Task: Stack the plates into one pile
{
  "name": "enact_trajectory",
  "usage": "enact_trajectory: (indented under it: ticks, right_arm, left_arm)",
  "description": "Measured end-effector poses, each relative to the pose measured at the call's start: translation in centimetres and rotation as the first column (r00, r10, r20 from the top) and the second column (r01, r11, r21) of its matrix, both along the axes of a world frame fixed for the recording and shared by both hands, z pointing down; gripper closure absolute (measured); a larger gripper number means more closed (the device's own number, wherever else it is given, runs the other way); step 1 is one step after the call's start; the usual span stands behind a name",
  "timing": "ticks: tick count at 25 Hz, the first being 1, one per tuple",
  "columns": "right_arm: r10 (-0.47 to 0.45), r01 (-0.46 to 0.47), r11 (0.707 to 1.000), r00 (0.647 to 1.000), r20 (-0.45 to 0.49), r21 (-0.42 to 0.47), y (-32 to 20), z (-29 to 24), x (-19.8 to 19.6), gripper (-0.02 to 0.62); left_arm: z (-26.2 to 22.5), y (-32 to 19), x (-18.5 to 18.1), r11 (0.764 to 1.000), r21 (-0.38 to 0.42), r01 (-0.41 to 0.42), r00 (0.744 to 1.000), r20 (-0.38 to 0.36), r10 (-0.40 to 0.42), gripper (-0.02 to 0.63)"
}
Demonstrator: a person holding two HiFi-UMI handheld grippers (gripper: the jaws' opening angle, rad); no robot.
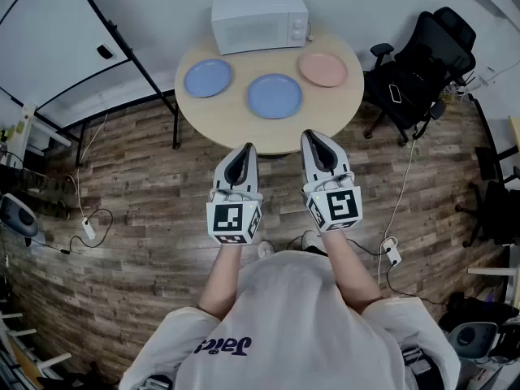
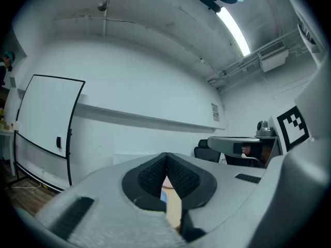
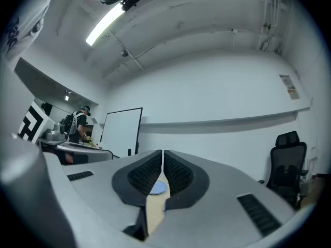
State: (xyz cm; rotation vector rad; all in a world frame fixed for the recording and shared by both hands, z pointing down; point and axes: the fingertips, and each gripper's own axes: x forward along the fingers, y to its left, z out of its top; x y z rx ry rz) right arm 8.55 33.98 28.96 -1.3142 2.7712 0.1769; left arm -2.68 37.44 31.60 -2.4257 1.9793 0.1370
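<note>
- Head view: round bench (image 1: 236, 132) carrying three separate plates: left blue plate (image 1: 208, 78), middle blue plate (image 1: 275, 96), pink plate (image 1: 322, 69); microwave (image 1: 260, 21) behind; left tongs (image 1: 248, 147) and right tongs (image 1: 309, 135) near its front edge.
- Left gripper view: tongs closed together, nothing gripped.
- Right gripper view: tongs closed together, nothing gripped.

Three round plates lie flat, right side up and unstacked on a round, pale wooden counter (image 1: 236, 128). The left blue plate (image 1: 208, 78) sits toward the counter's left edge. The middle blue plate (image 1: 275, 96) lies nearer the front edge. The pink plate (image 1: 322, 69) rests at the right. The three form a loose row, each apart from its neighbour, none overlapping.
</note>
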Motion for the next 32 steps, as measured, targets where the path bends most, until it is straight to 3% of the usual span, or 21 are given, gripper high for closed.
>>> enact_trajectory:
  ticks: [10, 17, 23, 32]
  right_arm:
    - [0.045, -0.046, 0.997, 0.999, -0.015, -0.060, 1.1, 1.6, -1.2, 0.575]
    - [0.026, -0.028, 0.994, 0.999, -0.018, -0.106, -2.1, 3.3, -1.7, 0.575]
    - [-0.006, 0.007, 0.992, 1.000, 0.014, -0.128, -8.8, 4.3, -2.4, 0.575]
    - [-0.057, 0.063, 0.985, 0.998, 0.037, -0.163, -24.3, 3.8, -2.2, 0.575]
  left_arm:
    - [1.5, 0.2, -1.5, 0.999, -0.036, -0.035, 0.999, -0.041, 0.034, 0.591]
    - [2.7, -2.5, -1.0, 0.998, -0.050, -0.046, 0.998, -0.055, 0.043, 0.591]
    - [3.1, -8.7, -1.7, 0.999, -0.033, -0.003, 1.000, -0.018, 0.002, 0.591]
    - [2.5, -23.0, -1.4, 0.997, -0.049, 0.067, 0.997, 0.039, -0.065, 0.591]
